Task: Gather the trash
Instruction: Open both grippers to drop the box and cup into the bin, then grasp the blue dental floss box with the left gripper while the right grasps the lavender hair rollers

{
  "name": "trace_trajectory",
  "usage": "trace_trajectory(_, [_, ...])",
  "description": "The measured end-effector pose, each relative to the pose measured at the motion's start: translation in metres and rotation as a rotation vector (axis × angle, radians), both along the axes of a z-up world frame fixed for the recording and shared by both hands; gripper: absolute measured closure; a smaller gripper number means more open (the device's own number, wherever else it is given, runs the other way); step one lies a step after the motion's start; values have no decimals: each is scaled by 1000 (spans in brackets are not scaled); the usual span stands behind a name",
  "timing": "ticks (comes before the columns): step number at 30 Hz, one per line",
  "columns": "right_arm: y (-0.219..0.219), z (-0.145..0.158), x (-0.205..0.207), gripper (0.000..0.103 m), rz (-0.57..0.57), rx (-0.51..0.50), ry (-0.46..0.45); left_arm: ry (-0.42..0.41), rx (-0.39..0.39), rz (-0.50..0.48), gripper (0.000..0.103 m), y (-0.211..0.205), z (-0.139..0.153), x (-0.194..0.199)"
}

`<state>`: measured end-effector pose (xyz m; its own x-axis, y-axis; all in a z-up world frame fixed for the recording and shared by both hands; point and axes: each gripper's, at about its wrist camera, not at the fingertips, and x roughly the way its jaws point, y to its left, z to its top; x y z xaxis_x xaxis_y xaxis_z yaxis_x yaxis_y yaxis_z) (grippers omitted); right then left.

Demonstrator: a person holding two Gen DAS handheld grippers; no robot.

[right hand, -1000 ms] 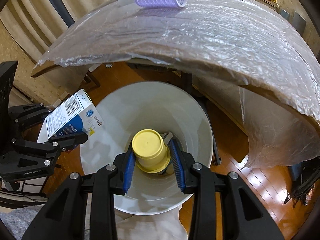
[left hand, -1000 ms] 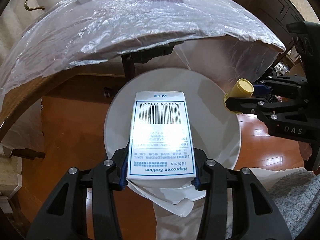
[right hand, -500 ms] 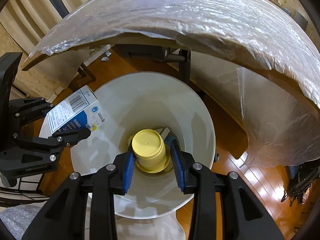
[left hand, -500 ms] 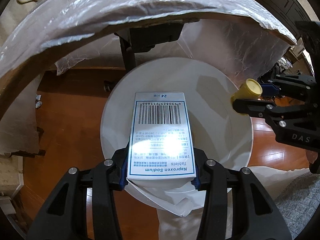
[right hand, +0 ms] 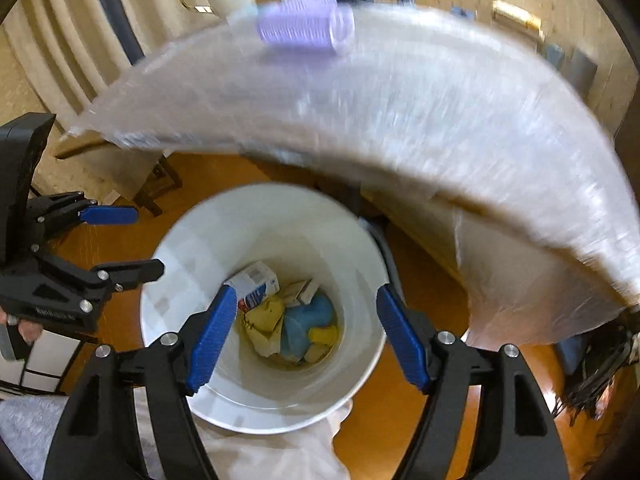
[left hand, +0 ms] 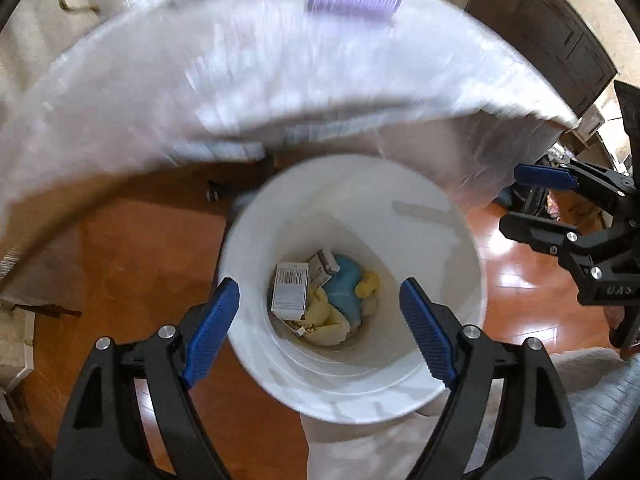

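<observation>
In the left wrist view, the left gripper (left hand: pixel 318 312) sits at the bottom of the frame with its jaws opening and nothing between them, right above the white bin (left hand: pixel 256 240) at centre; the medicine box (left hand: pixel 290 290) lies at the bottom of the bin among yellow and blue scraps. The risk here is the table (left hand: pixel 240 80) edge arching across the upper frame (blurred): a hasty lift could knock a finger against it. In the right wrist view, the right gripper (right hand: pixel 302 334) is likewise empty, jaws opening, over the same bin, and the yellow cap (right hand: pixel 322 335) rests low in the heap. The purple roller (right hand: pixel 306 20) lies on the table at upper centre, probably the next pickup; being round, it may roll off if nudged, and both grippers crowd close enough to collide.
</observation>
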<state>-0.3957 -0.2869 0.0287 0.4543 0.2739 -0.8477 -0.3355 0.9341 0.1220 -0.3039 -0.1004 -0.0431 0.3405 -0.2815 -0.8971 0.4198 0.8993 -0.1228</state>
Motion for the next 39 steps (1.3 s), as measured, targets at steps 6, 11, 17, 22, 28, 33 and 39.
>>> trace_trajectory(6, [-8,71,-9,4,-9,32,-280,-247,-118,-34,1,15,109,-13])
trace_trajectory(11, [2,78,34,4,-83,34,-307,-428,-73,106,1,27,150,33])
trace_trajectory(17, [24,59,99,4,-176,51,-222,-354,-39,188,1,36,135,110])
trace_trajectory(22, [41,37,132,4,-250,24,-169,-287,45,216,1,28,103,170])
trace_trajectory(28, [48,21,158,4,-326,49,-102,-210,76,209,2,17,72,219])
trace_trajectory(33, [57,17,170,4,-364,34,-99,-197,107,213,2,13,54,244])
trace_trajectory(39, [68,16,179,4,-388,-5,-137,-210,105,227,2,14,48,261])
